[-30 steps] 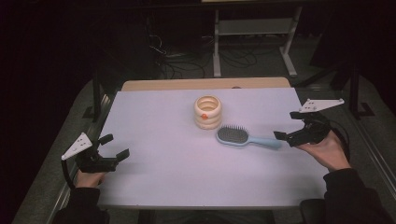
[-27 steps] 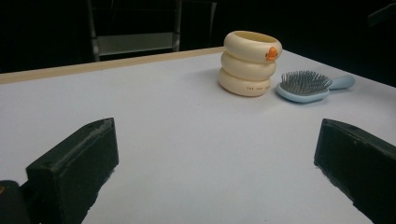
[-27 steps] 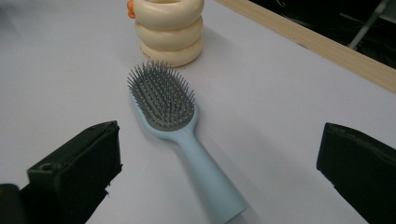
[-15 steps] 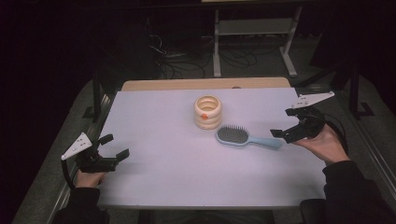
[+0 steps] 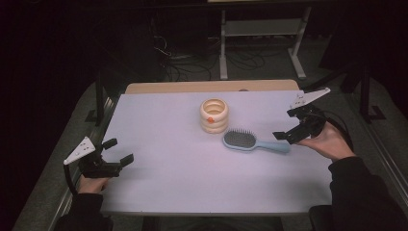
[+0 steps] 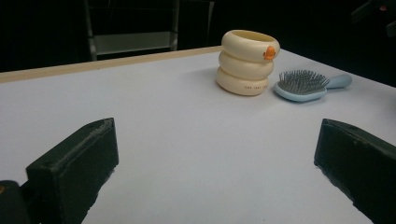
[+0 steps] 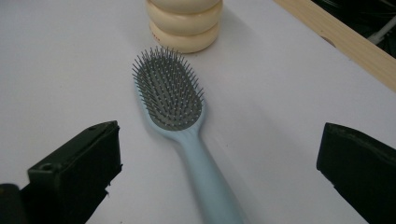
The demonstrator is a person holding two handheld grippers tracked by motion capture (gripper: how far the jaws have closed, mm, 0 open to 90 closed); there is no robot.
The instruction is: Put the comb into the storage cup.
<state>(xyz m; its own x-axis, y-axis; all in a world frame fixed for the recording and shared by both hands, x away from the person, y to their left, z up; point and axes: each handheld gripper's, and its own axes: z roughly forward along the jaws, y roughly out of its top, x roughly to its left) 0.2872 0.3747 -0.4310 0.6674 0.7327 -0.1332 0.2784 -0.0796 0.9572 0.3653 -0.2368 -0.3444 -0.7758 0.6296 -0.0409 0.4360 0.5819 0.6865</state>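
Here we hold our left gripper [image 5: 117, 153] low at the near left corner of the pale lilac table top [image 5: 168, 187], its two black jaws spread wide with nothing between them. In the left gripper view those jaws stand far apart over bare table, and everything else on the table lies well beyond them.

Farther in, on our right, the right gripper [image 5: 291, 126] hangs just above the table, tilted down toward the table's middle, its jaws likewise wide apart and holding nothing. The light blue plastic hairbrush with grey bristles [image 5: 254, 142] lies flat, bristles up, a little right of the table's middle. Its handle end points at the right gripper and sits just beside the lower jaw tip; we cannot tell whether they touch. In the right gripper view the hairbrush [image 7: 175, 109] runs straight up the gap between the two jaws, the handle nearest the camera and clear of both jaws, the oval head farther off.

Just beyond the brush head stands the cream ribbed cup shaped like three stacked rings, with a small orange mark [image 5: 214, 115]. It is upright, close to the bristles, apart from both grippers.
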